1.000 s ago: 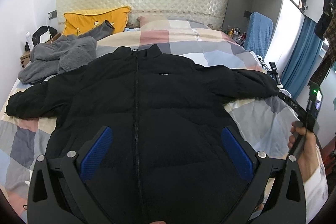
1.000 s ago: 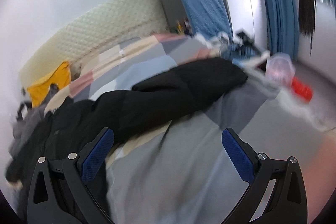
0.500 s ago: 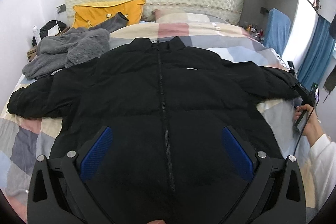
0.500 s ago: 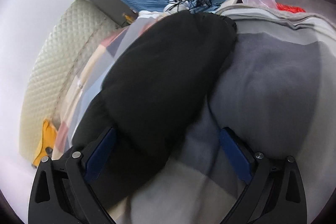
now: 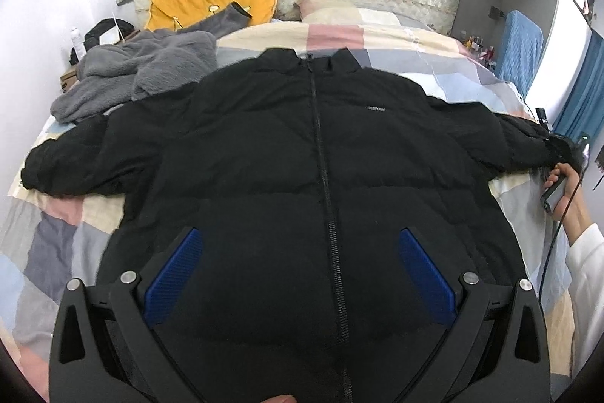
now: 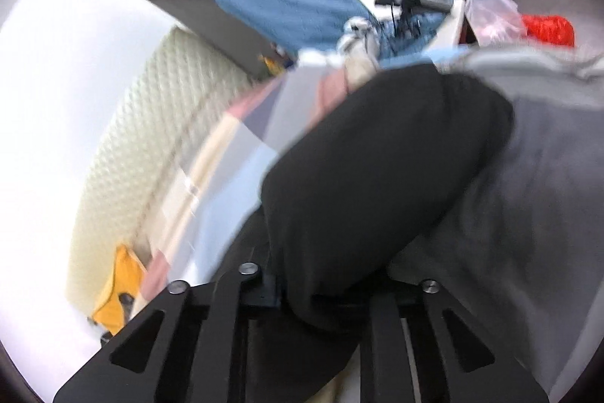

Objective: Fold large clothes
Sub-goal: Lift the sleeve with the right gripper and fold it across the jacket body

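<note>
Hovering over the hem: left claw (image 5: 298, 270), jaws spread, empty. Black puffer jacket (image 5: 302, 153), zipped, front up, spread flat across the bed (image 5: 56, 233), ready for folding. Right claw (image 6: 332, 289) at the bed's right edge, apparently clamped on the sleeve (image 6: 377, 176); view blurred. Containers: none seen.

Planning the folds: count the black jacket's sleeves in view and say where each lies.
2. Left sleeve lies spread on the quilt; right sleeve is clamped in the right gripper.
</note>
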Motion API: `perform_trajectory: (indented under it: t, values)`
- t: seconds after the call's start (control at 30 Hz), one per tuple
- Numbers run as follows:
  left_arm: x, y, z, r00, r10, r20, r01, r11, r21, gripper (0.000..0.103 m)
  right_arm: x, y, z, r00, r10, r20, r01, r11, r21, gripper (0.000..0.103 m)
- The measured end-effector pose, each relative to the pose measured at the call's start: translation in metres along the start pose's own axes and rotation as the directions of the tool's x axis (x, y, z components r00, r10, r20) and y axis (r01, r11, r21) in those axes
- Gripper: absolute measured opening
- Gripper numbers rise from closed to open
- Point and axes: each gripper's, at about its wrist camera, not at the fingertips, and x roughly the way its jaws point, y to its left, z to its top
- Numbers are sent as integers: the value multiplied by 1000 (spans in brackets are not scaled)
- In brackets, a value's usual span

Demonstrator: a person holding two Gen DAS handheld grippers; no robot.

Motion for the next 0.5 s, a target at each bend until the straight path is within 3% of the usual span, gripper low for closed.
perform_trajectory:
  t: [0.23,0.37,0.5]
  values:
    - [-29,18,2,998,9,59,-8,1000,-24,103,-59,57,20,994,11,112,3,992,-127,9]
    - [-42,28,-2,998,16,66,-13,999,-42,103,-89,115,13,986,28,163,19,961,-275,9]
    - [-63,46,-9,996,31,87,-25,997,-67,103,-120,187,-4,977,113,180,-30,912,-408,9]
